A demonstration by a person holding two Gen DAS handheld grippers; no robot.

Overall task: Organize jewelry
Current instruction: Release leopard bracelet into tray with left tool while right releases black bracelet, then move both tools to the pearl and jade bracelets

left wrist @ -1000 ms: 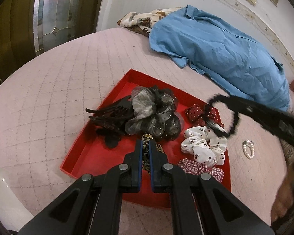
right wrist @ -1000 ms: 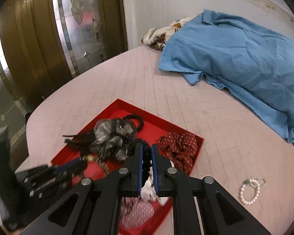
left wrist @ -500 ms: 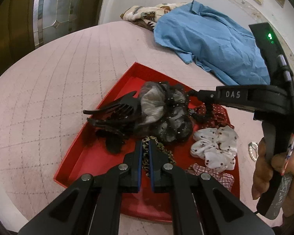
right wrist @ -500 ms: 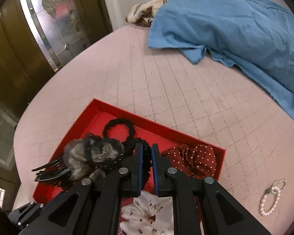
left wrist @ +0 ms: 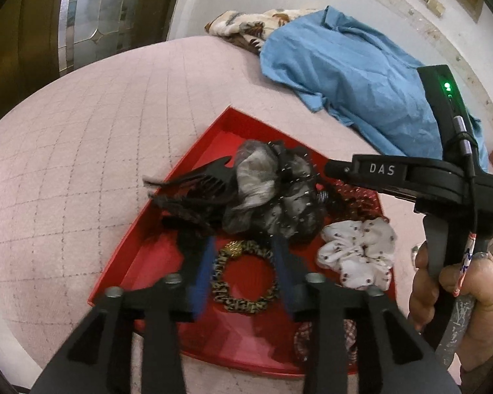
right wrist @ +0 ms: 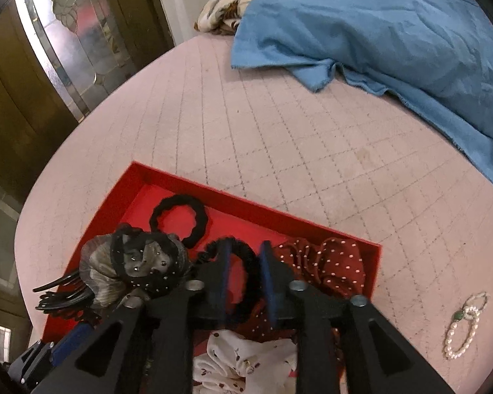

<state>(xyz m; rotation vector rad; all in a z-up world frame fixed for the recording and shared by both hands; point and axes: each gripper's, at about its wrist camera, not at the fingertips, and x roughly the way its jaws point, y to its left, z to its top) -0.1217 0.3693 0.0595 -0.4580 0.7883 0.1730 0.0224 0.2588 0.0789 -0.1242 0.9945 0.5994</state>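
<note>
A red tray (left wrist: 167,249) (right wrist: 167,177) on the pink quilted bed holds hair accessories. My left gripper (left wrist: 243,246) is open, its fingers either side of a leopard-print scrunchie (left wrist: 243,275) lying in the tray. My right gripper (right wrist: 245,252) is open over a black coiled hair tie (right wrist: 246,262) that lies between its fingers in the tray. A second black hair tie (right wrist: 179,216) lies further in. A grey-black organza scrunchie (left wrist: 272,190) (right wrist: 138,262), a black claw clip (left wrist: 190,193), a white spotted scrunchie (left wrist: 358,249) and a maroon dotted scrunchie (right wrist: 325,266) also sit in the tray.
A pearl bracelet (right wrist: 463,328) lies on the quilt right of the tray. A blue shirt (left wrist: 351,72) (right wrist: 378,26) and a patterned cloth (left wrist: 243,26) lie at the far side. A glass-panelled door (right wrist: 59,49) stands at left. The right gripper's body (left wrist: 410,177) crosses the left view.
Both grippers have opened. The left one let go of the leopard-print scrunchie and the right one let go of the black coiled hair tie, both now lying in the tray.
</note>
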